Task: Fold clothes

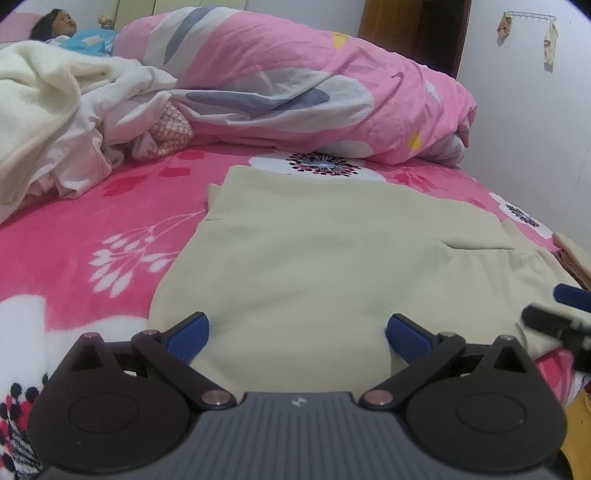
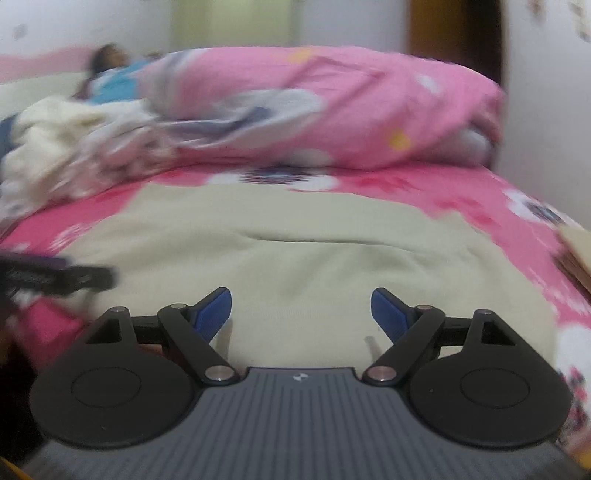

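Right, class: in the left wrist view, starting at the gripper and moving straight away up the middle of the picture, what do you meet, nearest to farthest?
left gripper → cream garment lying flat → pink floral bedsheet → rolled pink duvet → brown door.

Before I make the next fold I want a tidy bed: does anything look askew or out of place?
The pale green garment lies mostly flat on the pink bedsheet, with one crease across it. What looks untidy is the heap of white clothes at the left, bunched against the rolled pink quilt. Nothing looks spilled or damaged.
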Action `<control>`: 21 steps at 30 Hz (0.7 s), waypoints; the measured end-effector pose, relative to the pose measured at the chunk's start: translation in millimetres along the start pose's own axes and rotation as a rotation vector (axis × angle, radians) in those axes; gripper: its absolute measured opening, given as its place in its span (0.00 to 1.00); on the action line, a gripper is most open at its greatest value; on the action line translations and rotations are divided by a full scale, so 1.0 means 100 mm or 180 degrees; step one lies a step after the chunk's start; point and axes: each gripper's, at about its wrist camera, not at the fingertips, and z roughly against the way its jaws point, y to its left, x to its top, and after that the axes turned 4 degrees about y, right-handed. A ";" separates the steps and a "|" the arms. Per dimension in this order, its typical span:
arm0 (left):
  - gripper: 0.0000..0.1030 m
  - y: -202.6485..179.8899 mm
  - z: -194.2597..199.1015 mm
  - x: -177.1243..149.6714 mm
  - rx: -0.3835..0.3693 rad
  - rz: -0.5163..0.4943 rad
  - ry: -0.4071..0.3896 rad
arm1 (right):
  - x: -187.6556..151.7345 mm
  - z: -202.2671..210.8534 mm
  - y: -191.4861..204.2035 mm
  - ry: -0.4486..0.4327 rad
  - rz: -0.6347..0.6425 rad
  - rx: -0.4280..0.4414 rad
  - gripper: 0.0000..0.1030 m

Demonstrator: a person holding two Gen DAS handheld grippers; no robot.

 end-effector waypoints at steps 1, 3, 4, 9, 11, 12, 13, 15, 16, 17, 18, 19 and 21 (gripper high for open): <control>1.00 0.00 0.00 0.00 -0.0003 -0.0001 0.0001 | -0.04 -0.03 0.01 0.0017 0.0121 -0.0012 0.81; 1.00 0.00 0.00 0.00 -0.0006 -0.0002 0.0004 | -0.15 -0.04 -0.15 0.0043 0.0124 -0.0073 0.81; 1.00 0.00 0.00 0.00 -0.0004 -0.0005 0.0006 | -0.20 -0.02 -0.28 0.0036 0.0062 -0.0058 0.84; 1.00 -0.01 0.00 0.00 0.0006 -0.0013 0.0019 | -0.41 0.26 -0.96 -0.0183 -0.0126 0.0443 0.47; 1.00 -0.01 0.00 0.01 0.0002 -0.0020 0.0036 | -0.41 0.34 -1.04 -0.0217 -0.0014 0.0237 0.54; 1.00 -0.01 0.00 0.02 -0.0002 -0.0026 0.0049 | -0.41 0.36 -1.09 -0.0188 0.0031 -0.0055 0.61; 1.00 -0.01 0.01 0.04 -0.0003 -0.0039 0.0062 | -0.42 0.39 -1.16 -0.0205 0.0007 -0.0189 0.61; 1.00 -0.01 0.01 0.07 0.0002 -0.0076 0.0088 | -0.41 0.49 -1.34 -0.0356 -0.0316 -0.0118 0.61; 1.00 -0.01 0.00 0.08 0.0005 -0.0078 0.0097 | -0.40 0.52 -1.40 -0.0424 -0.0438 -0.0087 0.61; 1.00 -0.01 0.00 0.09 0.0009 -0.0080 0.0107 | -0.40 0.52 -1.39 -0.0464 -0.0412 -0.0120 0.61; 1.00 -0.01 -0.01 0.10 0.0014 -0.0080 0.0112 | -0.40 0.51 -1.37 -0.0485 -0.0374 -0.0157 0.61; 1.00 0.00 -0.01 0.10 0.0019 -0.0083 0.0112 | -0.42 0.46 -1.36 -0.0456 -0.0319 -0.0203 0.60; 1.00 0.00 -0.03 0.10 0.0017 -0.0092 0.0110 | -0.51 0.29 -1.41 -0.0336 -0.0344 -0.0299 0.61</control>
